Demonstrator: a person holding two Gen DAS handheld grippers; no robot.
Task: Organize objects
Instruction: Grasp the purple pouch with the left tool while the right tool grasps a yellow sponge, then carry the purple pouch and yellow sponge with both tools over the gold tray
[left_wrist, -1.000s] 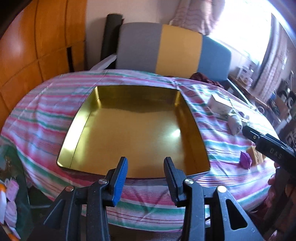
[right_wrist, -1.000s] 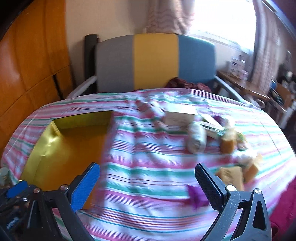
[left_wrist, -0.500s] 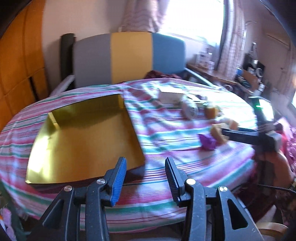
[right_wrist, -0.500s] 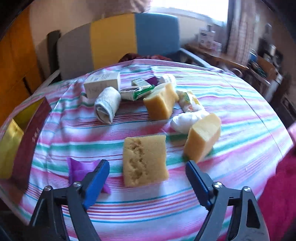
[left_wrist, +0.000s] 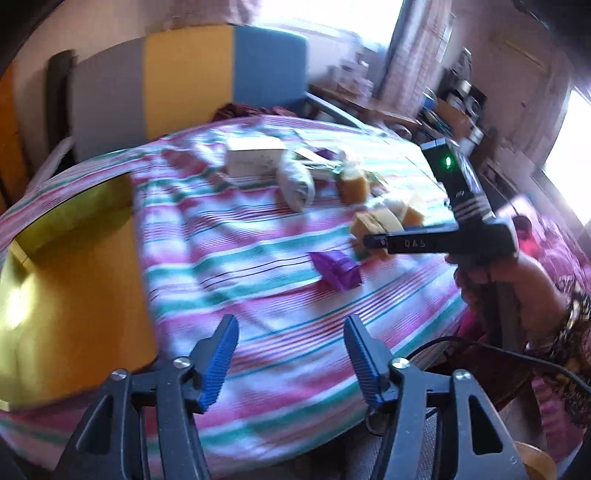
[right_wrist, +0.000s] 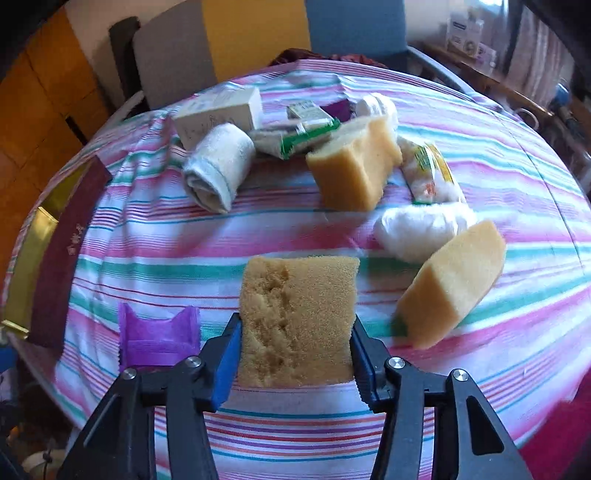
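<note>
In the right wrist view my right gripper (right_wrist: 293, 339) has its blue pads against both sides of a yellow sponge (right_wrist: 297, 306) lying on the striped tablecloth. A purple packet (right_wrist: 159, 334) lies just to its left, and two more sponges (right_wrist: 356, 164) (right_wrist: 452, 282) lie beyond. My left gripper (left_wrist: 290, 350) is open and empty above the table's near edge. In the left wrist view the gold tin (left_wrist: 70, 273) sits at the left, the purple packet (left_wrist: 336, 269) ahead, and the right gripper's body (left_wrist: 436, 242) at the right.
A rolled white cloth (right_wrist: 218, 168), a white box (right_wrist: 218, 114), green-and-white sachets (right_wrist: 295, 136), a snack packet (right_wrist: 428, 173) and a white bag (right_wrist: 421, 230) lie at the table's far side. The tin's maroon wall (right_wrist: 62, 251) stands at left. A chair (right_wrist: 221, 40) stands behind.
My right gripper has moved forward and closed its pads onto the near sponge. My left gripper has swung right, away from the tin, and opened wider.
</note>
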